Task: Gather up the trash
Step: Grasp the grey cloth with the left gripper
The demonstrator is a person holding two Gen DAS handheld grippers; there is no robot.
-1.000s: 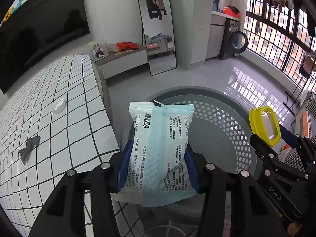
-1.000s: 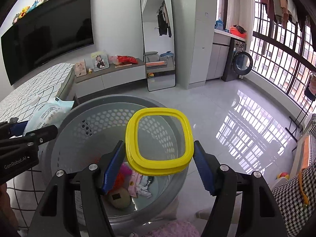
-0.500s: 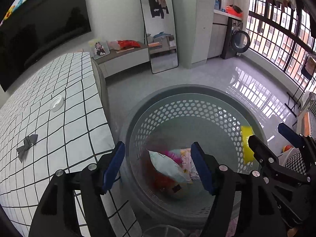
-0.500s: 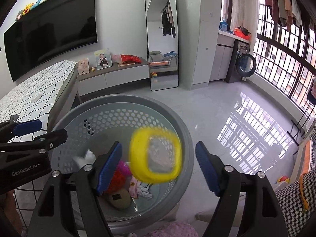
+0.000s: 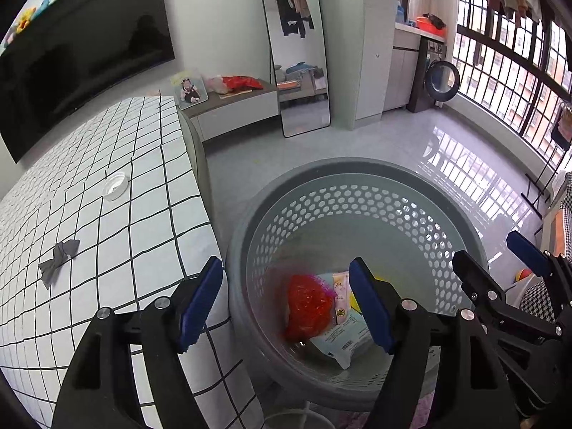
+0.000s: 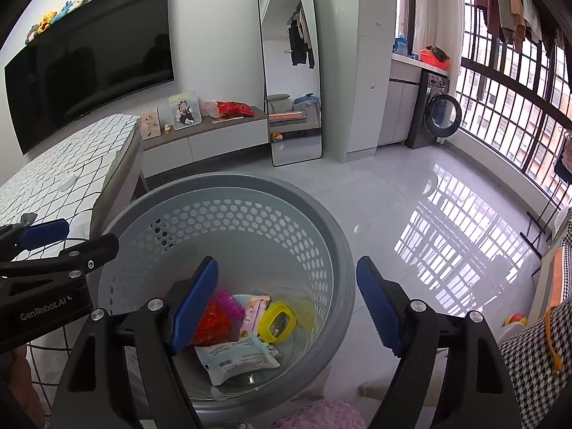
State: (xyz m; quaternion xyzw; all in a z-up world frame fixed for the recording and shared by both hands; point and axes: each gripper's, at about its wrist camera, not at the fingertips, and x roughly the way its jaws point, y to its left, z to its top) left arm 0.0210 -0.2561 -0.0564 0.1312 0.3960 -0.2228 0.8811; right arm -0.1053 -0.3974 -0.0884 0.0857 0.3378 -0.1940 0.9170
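Bright daylight from barred windows [image 6: 507, 82] on right; strong glare patches on glossy floor [image 6: 447, 236]. Both views sharp, no motion blur. Heavy fisheye bending at edges, black vignette in corners. Basket [image 5: 357, 193] interior evenly lit, soft shadows. TV screen [image 6: 89, 60] shows dim reflections

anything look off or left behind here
Two bits remain on the checked tablecloth: a white lid and a crumpled grey scrap. The rest sits in the grey basket, nothing spilled around it.
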